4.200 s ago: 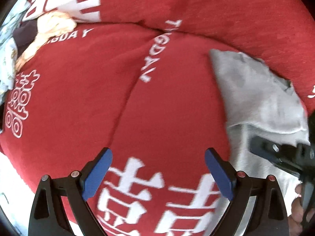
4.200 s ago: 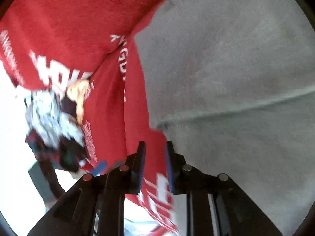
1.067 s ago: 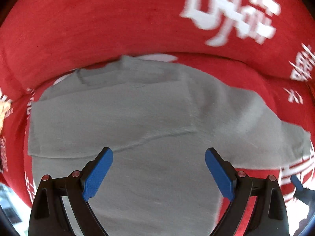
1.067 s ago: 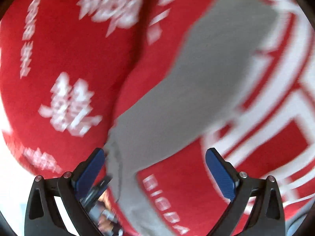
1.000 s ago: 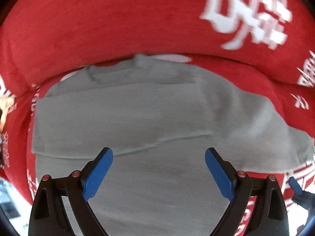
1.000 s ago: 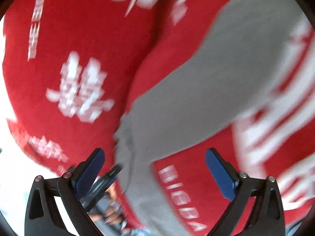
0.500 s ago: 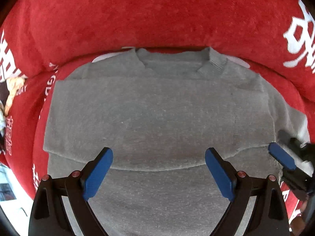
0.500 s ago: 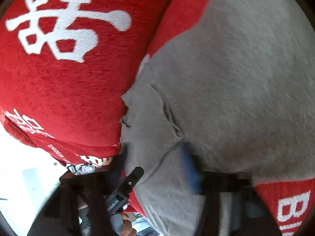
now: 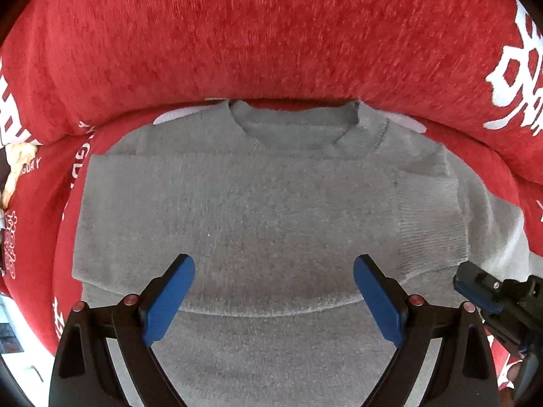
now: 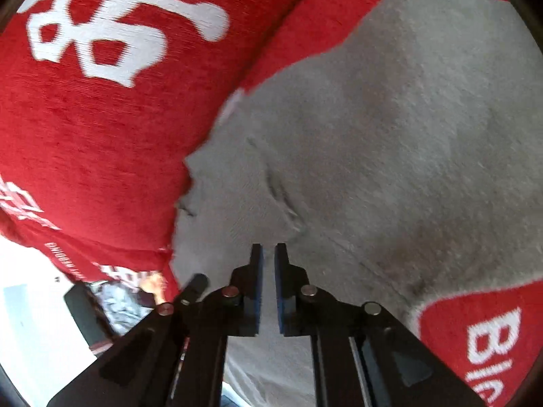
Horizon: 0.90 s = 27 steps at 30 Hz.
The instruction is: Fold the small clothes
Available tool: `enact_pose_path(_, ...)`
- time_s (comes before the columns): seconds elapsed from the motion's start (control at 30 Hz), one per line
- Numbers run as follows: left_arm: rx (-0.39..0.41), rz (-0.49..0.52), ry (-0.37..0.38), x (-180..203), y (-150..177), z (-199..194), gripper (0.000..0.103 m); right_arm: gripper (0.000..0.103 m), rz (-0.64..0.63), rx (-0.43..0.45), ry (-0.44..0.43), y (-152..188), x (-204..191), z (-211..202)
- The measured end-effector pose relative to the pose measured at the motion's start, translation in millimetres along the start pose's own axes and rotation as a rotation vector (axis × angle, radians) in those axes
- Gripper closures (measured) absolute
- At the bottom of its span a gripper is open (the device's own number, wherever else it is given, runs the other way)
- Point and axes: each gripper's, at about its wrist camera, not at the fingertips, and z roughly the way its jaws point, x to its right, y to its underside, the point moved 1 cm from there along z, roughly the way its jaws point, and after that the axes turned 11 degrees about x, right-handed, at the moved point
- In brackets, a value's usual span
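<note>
Left view only: whole sweater, collar at the back. Left gripper spread wide above it; right gripper nearly closed, pinching nothing visible.

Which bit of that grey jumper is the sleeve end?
Find the red cushioned seat; the grey jumper lies flat on it, neckline toward the backrest. The cuff lies folded across its right side, the only ribbed patch on otherwise fuzzy knit.

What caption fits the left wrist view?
Open left claw hovers over grey sweater, sleeves folded in, on red blanket.
</note>
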Motion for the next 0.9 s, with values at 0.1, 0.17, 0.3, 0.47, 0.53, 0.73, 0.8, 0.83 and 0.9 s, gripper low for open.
enact_pose_path(0.1,-0.002,0.0,0.001,0,-1,2,0.008,0.059,0.024,0.018,0.0,-3,1,5)
enact_pose_path(0.17,0.007,0.0,0.005,0,-4,0,0.008,0.059,0.039,0.04,-0.003,-6,-2,7)
enact_pose_path(0.3,0.014,-0.002,0.008,-4,-7,3,0.008,0.096,0.04,0.064,0.018,-11,-10,11)
enact_pose_path(0.47,-0.03,0.08,-0.022,-2,6,27,0.008,0.096,0.001,0.066,0.106,-4,1,2)
enact_pose_path(0.53,-0.014,0.071,-0.009,-5,8,24,0.008,0.096,0.031,0.057,0.084,-5,10,1)
enact_pose_path(0.73,-0.034,0.117,0.04,6,10,-1,0.008,0.047,-0.029,0.051,0.027,-10,10,-34)
enact_pose_path(0.8,-0.026,0.14,0.066,19,12,-12,0.008,0.042,-0.022,0.068,-0.015,-10,21,-57)
enact_pose_path(0.83,-0.023,0.155,0.09,30,16,-19,0.008,0.043,-0.02,0.079,-0.019,-11,28,-69)
enact_pose_path(0.9,-0.026,0.169,0.126,48,21,-26,0.008,0.042,-0.001,0.125,0.007,-15,52,-103)
